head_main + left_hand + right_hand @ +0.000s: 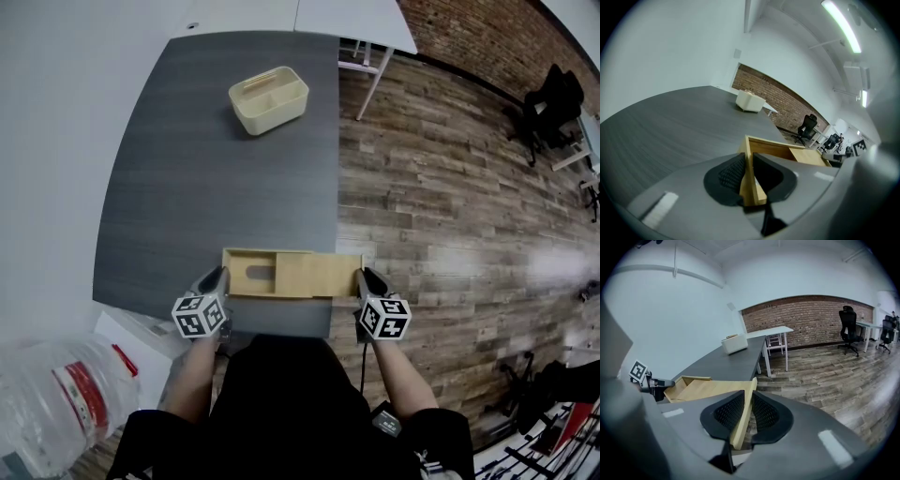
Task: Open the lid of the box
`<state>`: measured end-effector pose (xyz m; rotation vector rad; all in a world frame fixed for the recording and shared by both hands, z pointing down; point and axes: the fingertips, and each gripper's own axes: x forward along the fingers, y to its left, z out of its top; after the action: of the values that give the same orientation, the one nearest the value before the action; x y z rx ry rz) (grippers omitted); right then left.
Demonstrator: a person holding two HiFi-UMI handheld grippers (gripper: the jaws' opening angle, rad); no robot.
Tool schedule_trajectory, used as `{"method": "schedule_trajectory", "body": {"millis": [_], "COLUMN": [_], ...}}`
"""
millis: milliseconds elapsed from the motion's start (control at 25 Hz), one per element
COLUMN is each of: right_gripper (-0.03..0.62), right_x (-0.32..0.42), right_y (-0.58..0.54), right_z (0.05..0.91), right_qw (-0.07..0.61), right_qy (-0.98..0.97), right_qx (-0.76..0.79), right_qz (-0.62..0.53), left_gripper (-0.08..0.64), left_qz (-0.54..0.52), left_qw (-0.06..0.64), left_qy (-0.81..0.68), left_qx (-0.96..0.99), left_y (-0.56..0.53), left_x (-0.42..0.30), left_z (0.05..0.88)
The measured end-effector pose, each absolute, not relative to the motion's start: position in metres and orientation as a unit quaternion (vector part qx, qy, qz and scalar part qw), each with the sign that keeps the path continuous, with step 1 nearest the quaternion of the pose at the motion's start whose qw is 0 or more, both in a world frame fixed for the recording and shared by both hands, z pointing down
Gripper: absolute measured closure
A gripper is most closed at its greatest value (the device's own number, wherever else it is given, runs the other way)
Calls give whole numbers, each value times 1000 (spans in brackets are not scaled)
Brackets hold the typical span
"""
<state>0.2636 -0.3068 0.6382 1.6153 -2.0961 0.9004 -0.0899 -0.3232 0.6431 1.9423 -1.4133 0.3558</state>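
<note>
A shallow wooden box [246,275] with a sliding lid [319,275] lies along the near edge of the dark grey table [206,197]. The lid is slid partly to the right, so the box's left part is uncovered. The lid's right end sticks out past the table's corner. My left gripper [217,277] is shut on the box's left end wall [751,185]. My right gripper [364,278] holds the lid's right end [743,416] between its pads. In the right gripper view the lid [712,389] runs away towards the left gripper [656,383].
A cream plastic container [269,98] with a divider stands at the far middle of the table. White tables [356,19] lie beyond it, with wood floor [441,187] to the right and an office chair [553,103] farther off. A large plastic water jug [56,394] sits at my lower left.
</note>
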Motion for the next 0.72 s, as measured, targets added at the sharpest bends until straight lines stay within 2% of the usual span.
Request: {"method": "schedule_trajectory", "body": {"millis": [720], "right_gripper": [543], "right_x": [283], "right_y": [-307], "right_z": [641], "right_qw": [177], "right_qy": [-721], "right_qx": [588], "right_qz": [320], "left_gripper": [509], "left_qz": [131], "left_qw": [351], "left_qy": [-546], "left_qx": [749], "left_y": [-325], "left_x": [-90], "left_z": [644]}}
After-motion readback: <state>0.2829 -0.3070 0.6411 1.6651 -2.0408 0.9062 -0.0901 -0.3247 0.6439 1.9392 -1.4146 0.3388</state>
